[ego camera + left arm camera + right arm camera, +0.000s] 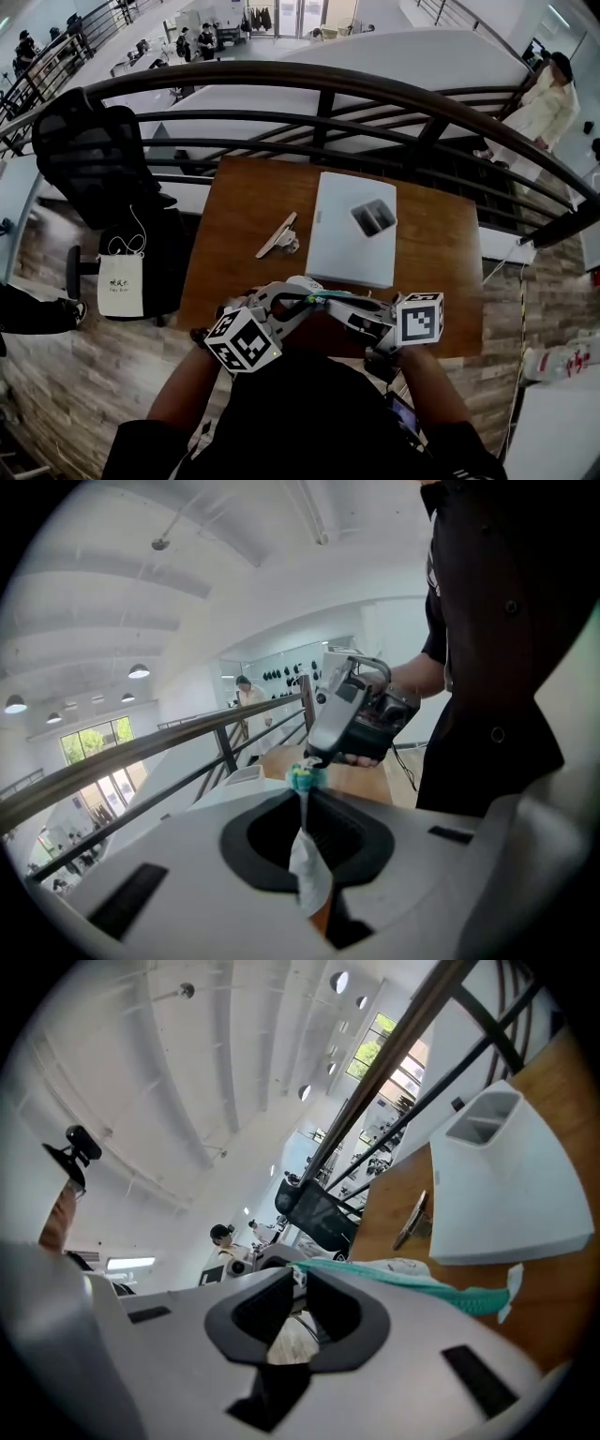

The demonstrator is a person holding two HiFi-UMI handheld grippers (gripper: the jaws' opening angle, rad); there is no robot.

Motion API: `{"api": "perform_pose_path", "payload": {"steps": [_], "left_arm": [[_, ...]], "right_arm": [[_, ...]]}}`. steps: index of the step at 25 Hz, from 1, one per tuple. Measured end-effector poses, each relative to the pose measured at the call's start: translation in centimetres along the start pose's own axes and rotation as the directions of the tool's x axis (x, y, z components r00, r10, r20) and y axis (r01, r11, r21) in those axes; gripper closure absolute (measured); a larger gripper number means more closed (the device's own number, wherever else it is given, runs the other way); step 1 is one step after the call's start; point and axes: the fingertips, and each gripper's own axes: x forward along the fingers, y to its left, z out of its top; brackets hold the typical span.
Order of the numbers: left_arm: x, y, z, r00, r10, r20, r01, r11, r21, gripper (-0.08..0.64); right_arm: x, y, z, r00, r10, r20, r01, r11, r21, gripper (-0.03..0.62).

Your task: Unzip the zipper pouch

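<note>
A white zipper pouch (302, 283) with a teal zipper (324, 294) hangs between my two grippers above the front edge of the wooden table (234, 216). My left gripper (298, 300) is shut on the pouch's white fabric (307, 874), with the teal zipper end (305, 778) just past its tips. My right gripper (328, 305) faces it from the right. In the left gripper view its tip (311, 754) meets the teal end. In the right gripper view the jaws (302, 1283) stand nearly together on a small white zipper pull, and the teal zipper band (422, 1283) runs off to the right.
A white box (352, 228) and a small wooden-handled tool (277, 236) lie on the table. A dark metal railing (319, 94) runs behind it. A black office chair (103, 159) with a white bag (120, 284) stands at the left. A person (548, 103) stands far right.
</note>
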Motion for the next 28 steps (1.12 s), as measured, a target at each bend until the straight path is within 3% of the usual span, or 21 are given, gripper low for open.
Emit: {"api": "perform_pose_path", "payload": {"steps": [5, 7, 9, 17, 28], "left_arm": [[0.2, -0.3, -0.2, 1.0, 0.009, -0.018, -0.009, 1.0, 0.019, 0.537], [0.3, -0.4, -0.2, 1.0, 0.005, -0.019, -0.005, 1.0, 0.018, 0.537], [0.3, -0.4, -0.2, 1.0, 0.001, -0.016, -0.001, 1.0, 0.015, 0.537], [-0.1, -0.5, -0.2, 1.0, -0.007, -0.008, 0.007, 1.0, 0.017, 0.538], [0.4, -1.1, -1.3, 0.996, -0.004, -0.084, 0.013, 0.995, 0.103, 0.54]], "right_arm": [[-0.2, 1.1, 0.1, 0.996, 0.079, 0.046, -0.083, 0.992, 0.092, 0.542], [0.1, 0.4, -0.4, 0.998, 0.044, 0.034, -0.047, 0.995, 0.09, 0.536], [0.2, -0.2, -0.6, 0.999, 0.015, 0.029, -0.017, 0.996, 0.086, 0.575], [0.1, 0.0, -0.5, 1.0, -0.012, 0.029, 0.011, 0.999, 0.042, 0.594], [-0.2, -2.1, -1.5, 0.992, -0.123, -0.029, 0.121, 0.99, -0.067, 0.589]]}}
